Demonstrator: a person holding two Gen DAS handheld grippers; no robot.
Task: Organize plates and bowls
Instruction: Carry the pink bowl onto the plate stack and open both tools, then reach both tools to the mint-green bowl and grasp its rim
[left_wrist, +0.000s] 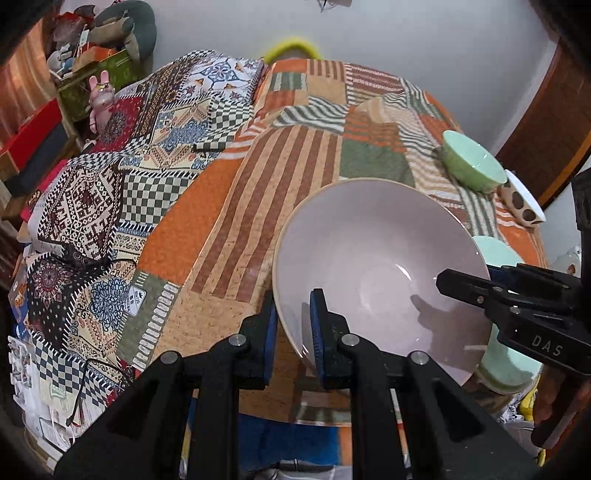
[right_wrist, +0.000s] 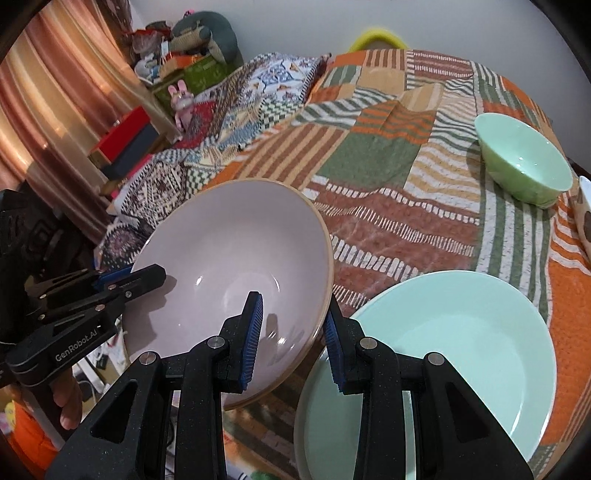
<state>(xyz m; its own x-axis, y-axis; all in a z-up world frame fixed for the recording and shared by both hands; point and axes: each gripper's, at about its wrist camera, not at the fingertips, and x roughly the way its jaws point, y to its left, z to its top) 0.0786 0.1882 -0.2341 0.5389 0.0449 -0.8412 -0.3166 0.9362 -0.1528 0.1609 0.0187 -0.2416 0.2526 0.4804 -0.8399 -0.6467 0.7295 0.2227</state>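
Observation:
A large pale pink bowl (left_wrist: 376, 258) is held above the patterned bedspread by both grippers. My left gripper (left_wrist: 293, 332) is shut on its near-left rim. My right gripper (right_wrist: 293, 332) straddles its right rim (right_wrist: 325, 288) and shows in the left wrist view (left_wrist: 476, 288) at the bowl's right edge. The pink bowl (right_wrist: 236, 251) hangs just left of a mint green plate (right_wrist: 461, 339) lying on the bed, which shows partly behind the bowl in the left wrist view (left_wrist: 509, 365). A green bowl (right_wrist: 524, 162) sits far right, also in the left wrist view (left_wrist: 472, 162).
A white bowl with brown spots (left_wrist: 522, 203) lies beside the green bowl, near the bed's right edge. Boxes, a pink rabbit toy (left_wrist: 100, 99) and clutter stand at the left by a curtain (right_wrist: 48, 122). A yellow ring (right_wrist: 376, 37) lies at the far edge.

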